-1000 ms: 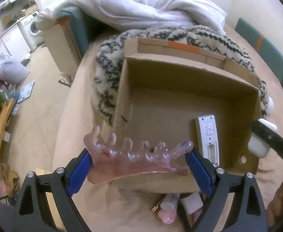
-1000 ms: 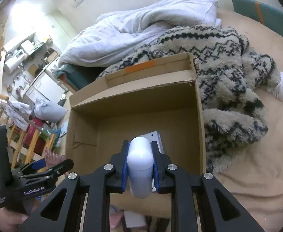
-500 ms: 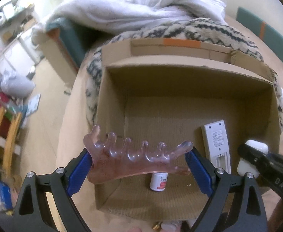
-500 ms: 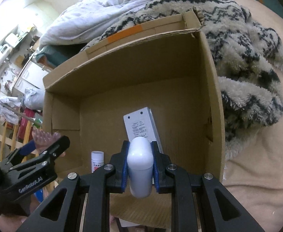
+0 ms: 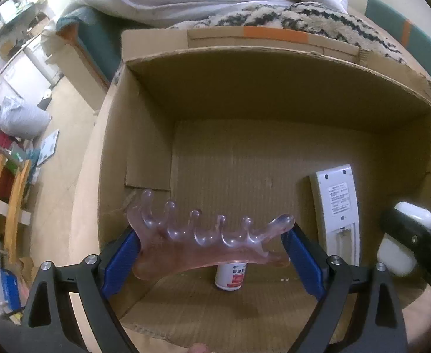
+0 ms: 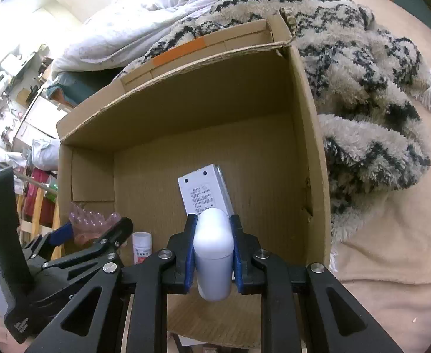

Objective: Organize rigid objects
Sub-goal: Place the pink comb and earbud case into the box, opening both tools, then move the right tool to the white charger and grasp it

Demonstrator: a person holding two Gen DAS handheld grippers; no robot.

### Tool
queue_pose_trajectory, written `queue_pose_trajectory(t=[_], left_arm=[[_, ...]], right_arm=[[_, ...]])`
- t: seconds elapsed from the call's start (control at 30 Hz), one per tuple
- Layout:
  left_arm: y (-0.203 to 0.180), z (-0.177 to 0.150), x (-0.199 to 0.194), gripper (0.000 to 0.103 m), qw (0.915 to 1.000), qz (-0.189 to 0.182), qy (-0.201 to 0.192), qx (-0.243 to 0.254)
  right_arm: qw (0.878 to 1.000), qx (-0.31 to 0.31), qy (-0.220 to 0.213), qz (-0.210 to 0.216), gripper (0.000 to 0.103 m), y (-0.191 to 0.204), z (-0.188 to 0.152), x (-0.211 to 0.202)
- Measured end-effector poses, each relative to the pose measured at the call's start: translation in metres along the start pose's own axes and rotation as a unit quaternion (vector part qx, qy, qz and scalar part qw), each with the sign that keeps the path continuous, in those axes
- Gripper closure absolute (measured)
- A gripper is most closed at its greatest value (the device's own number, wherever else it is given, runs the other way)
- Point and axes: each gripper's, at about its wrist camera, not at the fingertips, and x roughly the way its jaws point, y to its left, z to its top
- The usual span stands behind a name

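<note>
Two grippers hung over the cardboard box [image 5: 121,153], each loaded: the left gripper [image 5: 212,244] was clamped wide across a pink scalp comb [image 5: 203,241], the right gripper [image 6: 212,253] pinched shut on a white earbud case [image 6: 213,253]. Inside the box a white remote [image 5: 337,206] lay face down near the right wall and a small bottle [image 5: 230,275] stood upright below the comb. Dropped straight down, the comb would likely hit and topple that bottle; the case could land on the remote and slide. Compared with a second earlier, both hands had sunk closer over the box, so its floor filled both views and the bottle, formerly hidden, showed.
</note>
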Motion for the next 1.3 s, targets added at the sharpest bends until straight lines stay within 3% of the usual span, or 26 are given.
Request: queue_pose_trajectory(t=[0.1,0.3,0.33,0.37,0.43,0.6,0.67,0.73,1.07,1.2,1.3], left_arm=[[0.002,0.000,0.000,0.001,0.9999,-0.009,0.002,-0.011],[0.001,0.003,-0.016,0.000,0.9996,-0.005,-0.022,-0.017],[0.001,0.004,-0.018,0.000,0.9995,-0.005,-0.022,-0.020],[0.002,0.005,-0.019,0.000,0.9995,-0.005,-0.022,-0.020],[0.003,0.006,-0.022,0.000,0.9995,-0.003,-0.025,-0.018],[0.008,0.005,-0.031,0.000,0.9995,-0.003,-0.028,-0.017],[0.009,0.005,-0.035,0.000,0.9993,0.004,-0.033,-0.016],[0.009,0.006,-0.039,0.000,0.9992,0.002,-0.037,-0.017],[0.027,0.003,-0.063,0.000,0.9982,-0.010,-0.052,-0.030],[0.036,-0.003,-0.071,0.000,0.9978,-0.018,-0.053,-0.035],[0.047,-0.009,-0.077,0.000,0.9971,-0.022,-0.058,-0.045]], right_arm=[[1.000,-0.001,-0.007,0.003,0.081,0.001,0.001,-0.002],[0.999,0.002,-0.041,0.016,0.079,0.001,0.006,-0.017],[0.999,0.004,-0.045,0.019,0.070,0.001,0.007,-0.020],[0.999,0.007,-0.047,0.024,0.047,0.000,0.008,-0.021],[0.998,0.016,-0.055,0.038,0.020,-0.002,0.009,-0.025],[0.997,0.010,-0.075,0.034,0.018,0.001,0.010,-0.036],[0.996,0.010,-0.082,0.034,0.007,0.001,0.010,-0.039],[0.995,0.012,-0.089,0.038,0.002,0.001,0.010,-0.043],[0.992,0.002,-0.122,0.038,0.002,0.004,0.003,-0.069],[0.991,-0.026,-0.135,0.000,0.002,0.013,-0.007,-0.082],[0.990,-0.040,-0.138,-0.001,0.002,0.019,-0.015,-0.090]])
